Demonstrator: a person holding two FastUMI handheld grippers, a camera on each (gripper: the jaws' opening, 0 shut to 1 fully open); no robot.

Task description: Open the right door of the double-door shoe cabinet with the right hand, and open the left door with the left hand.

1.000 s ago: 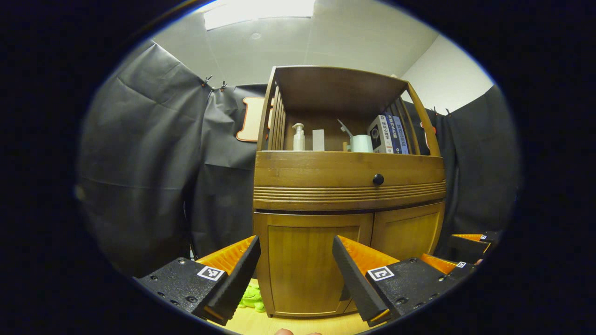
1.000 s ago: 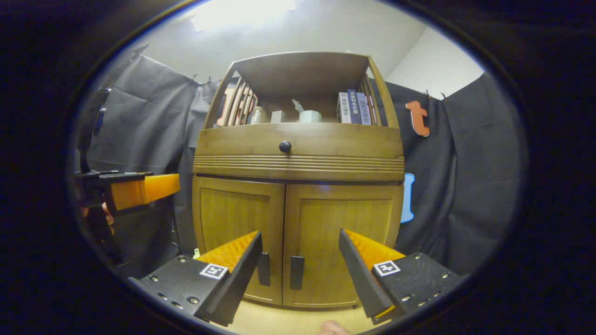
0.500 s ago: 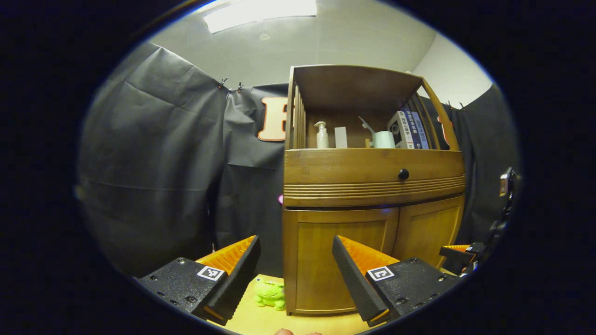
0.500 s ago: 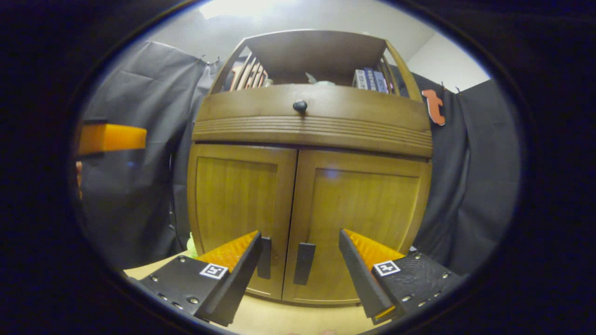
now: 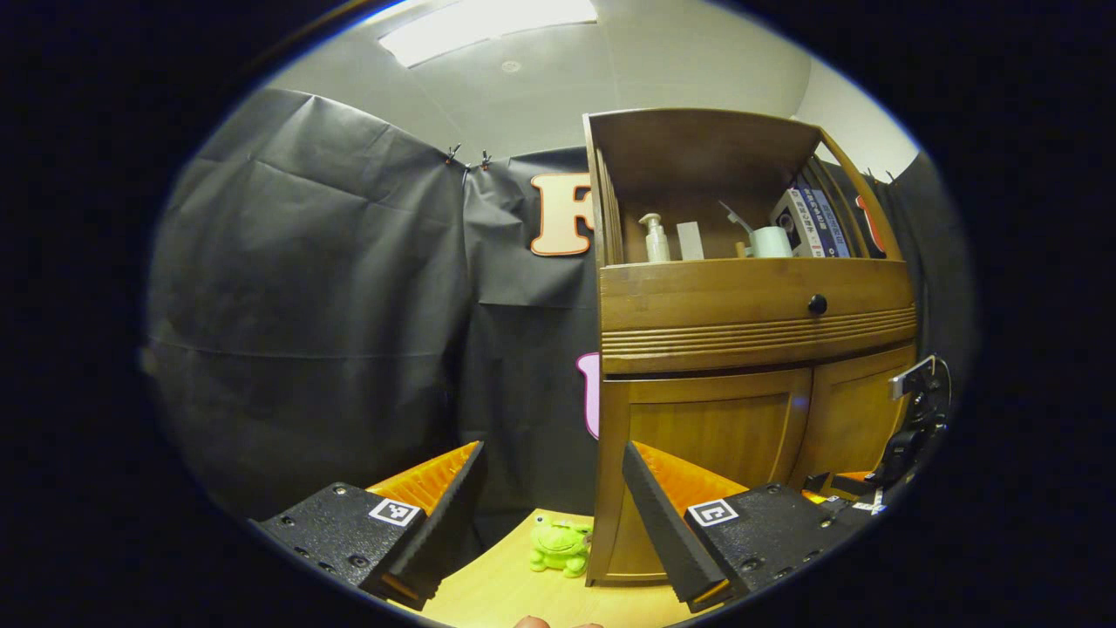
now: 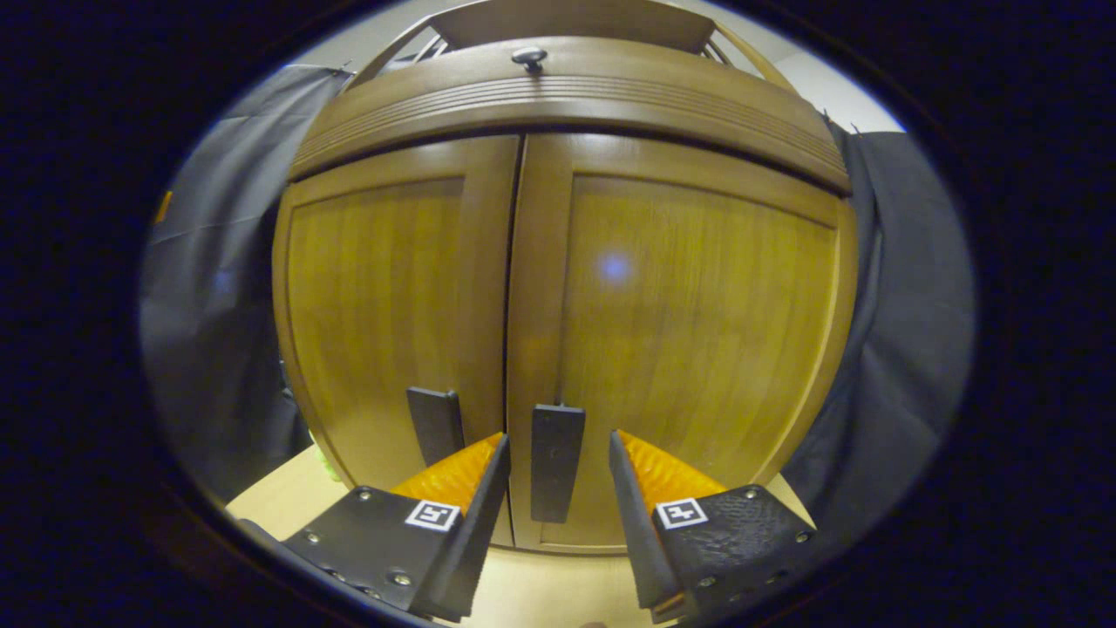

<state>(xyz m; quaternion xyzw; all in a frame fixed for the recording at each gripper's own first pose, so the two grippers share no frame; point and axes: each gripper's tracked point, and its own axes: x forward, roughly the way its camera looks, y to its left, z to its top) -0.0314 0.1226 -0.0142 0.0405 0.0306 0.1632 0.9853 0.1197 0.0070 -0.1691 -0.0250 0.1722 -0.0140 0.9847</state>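
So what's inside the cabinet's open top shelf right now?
In the left gripper view the open shelf holds a pump bottle, a pale block, a white cup and books. Anything behind them is hidden.

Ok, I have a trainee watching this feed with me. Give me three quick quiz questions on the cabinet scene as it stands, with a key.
1. True or false: both lower doors are shut.
2. Which handle lies between the right gripper fingers: A) right door handle, B) left door handle, C) drawer knob?
3. What small toy sits on the floor by the shoe cabinet, ahead of the left gripper?

Key: 1 true; 2 A, fingers spread, not yet pressing; 3 a green frog toy.
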